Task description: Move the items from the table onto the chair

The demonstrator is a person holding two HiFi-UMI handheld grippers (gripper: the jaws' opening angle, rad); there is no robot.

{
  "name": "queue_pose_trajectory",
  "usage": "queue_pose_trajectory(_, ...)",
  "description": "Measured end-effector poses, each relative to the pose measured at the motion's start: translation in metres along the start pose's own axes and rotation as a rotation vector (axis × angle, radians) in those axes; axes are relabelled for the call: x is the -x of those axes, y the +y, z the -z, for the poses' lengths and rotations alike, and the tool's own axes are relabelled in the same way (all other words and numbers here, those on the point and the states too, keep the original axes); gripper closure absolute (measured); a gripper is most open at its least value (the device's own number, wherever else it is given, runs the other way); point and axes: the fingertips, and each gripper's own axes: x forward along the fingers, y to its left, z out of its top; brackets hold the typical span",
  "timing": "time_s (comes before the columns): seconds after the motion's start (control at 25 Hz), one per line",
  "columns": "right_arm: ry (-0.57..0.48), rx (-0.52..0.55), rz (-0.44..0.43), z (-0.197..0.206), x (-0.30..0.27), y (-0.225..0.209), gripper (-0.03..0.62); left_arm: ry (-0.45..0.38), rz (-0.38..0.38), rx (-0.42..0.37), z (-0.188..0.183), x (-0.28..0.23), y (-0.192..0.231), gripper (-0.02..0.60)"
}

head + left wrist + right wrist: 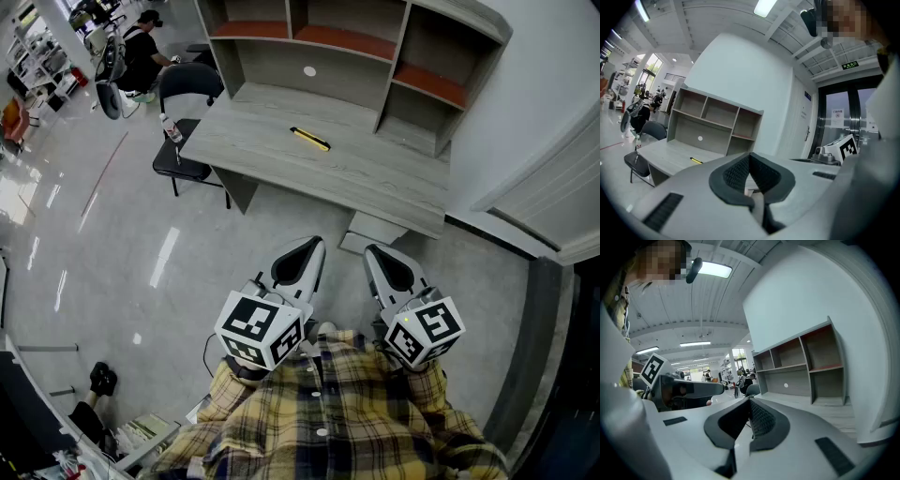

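Grey wood-grain desk (375,178) with a shelf unit (309,47) stands ahead of us. A slim yellow-and-black item (309,139) lies near the middle of its top. A black chair (187,84) sits at the desk's left end, with a clear bottle (172,128) on its seat. We hold both grippers close to our checked shirt (328,412), well apart from the desk. The left gripper (305,247) and the right gripper (378,253) each have jaws pressed together, nothing between them.

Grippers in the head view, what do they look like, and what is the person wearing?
Left gripper and right gripper are matching pale grey shells tapering to a point, black pads inside. Each carries a white cube with black square markers. The shirt is yellow plaid.
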Motion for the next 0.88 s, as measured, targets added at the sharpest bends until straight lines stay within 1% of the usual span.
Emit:
queue_pose_trajectory(0.2,-0.005,0.008,-0.012,-0.002,0.003,-0.005,0.576,0.002,-0.004,-0.01,0.001,-0.006,-0.005,0.577)
queue_pose_trajectory(0.4,-0.015,0.01,-0.022,-0.002,0.011,-0.008,0.576,0.003,-0.024,-0.003,0.005,-0.007,-0.009,0.577)
queue_pose_trajectory(0.64,-0.009,0.011,-0.043,0.006,0.02,-0.012,0.576,-0.003,-0.079,0.013,0.015,-0.002,-0.009,0.577)
queue_pose_trajectory(0.88,0.017,-0.005,-0.068,0.017,0.014,-0.008,0.576,-0.002,-0.115,0.04,0.023,0.005,0.001,0.577)
